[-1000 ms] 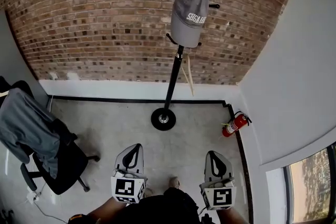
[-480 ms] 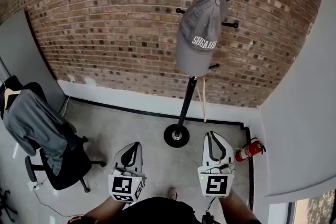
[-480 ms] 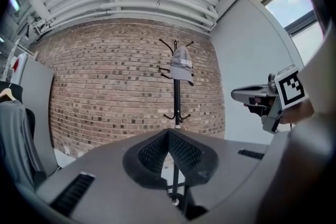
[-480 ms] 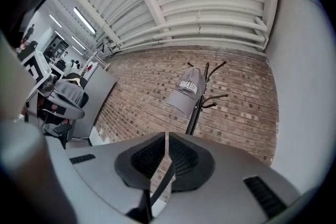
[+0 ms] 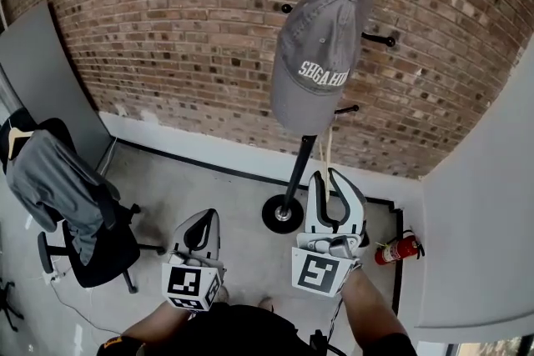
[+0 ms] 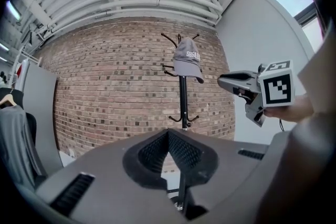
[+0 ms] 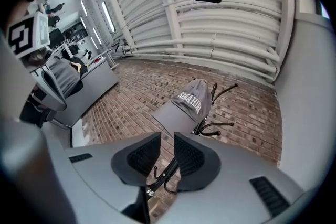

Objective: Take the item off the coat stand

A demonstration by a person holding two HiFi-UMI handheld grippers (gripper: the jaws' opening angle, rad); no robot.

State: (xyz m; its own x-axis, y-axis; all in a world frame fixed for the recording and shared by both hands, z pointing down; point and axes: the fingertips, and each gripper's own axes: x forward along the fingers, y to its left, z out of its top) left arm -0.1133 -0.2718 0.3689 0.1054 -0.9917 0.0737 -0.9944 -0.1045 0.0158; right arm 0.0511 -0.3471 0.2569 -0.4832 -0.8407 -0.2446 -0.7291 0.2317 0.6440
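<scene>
A grey cap (image 5: pixel 317 54) with white lettering hangs high on the black coat stand (image 5: pixel 302 167), in front of the brick wall. My right gripper (image 5: pixel 331 176) is raised below the cap's peak, close to the pole and apart from the cap. Its jaws are opening, with a narrow gap and nothing between them (image 7: pixel 167 136). The right gripper view shows the cap (image 7: pixel 191 99) ahead, above the fingertips. My left gripper (image 5: pixel 204 217) hangs lower and to the left, shut and empty (image 6: pixel 168 136). From there the cap (image 6: pixel 187 60) looks far off.
An office chair draped with a grey jacket (image 5: pixel 58 179) stands at the left, beside a grey partition (image 5: pixel 33 71). A red fire extinguisher (image 5: pixel 399 248) sits in the corner by the white wall at the right. The stand's round base (image 5: pixel 282 213) rests on the concrete floor.
The right gripper has risen toward the cap and its jaws have parted slightly. The view has come closer to the stand. The left gripper has stayed low.
</scene>
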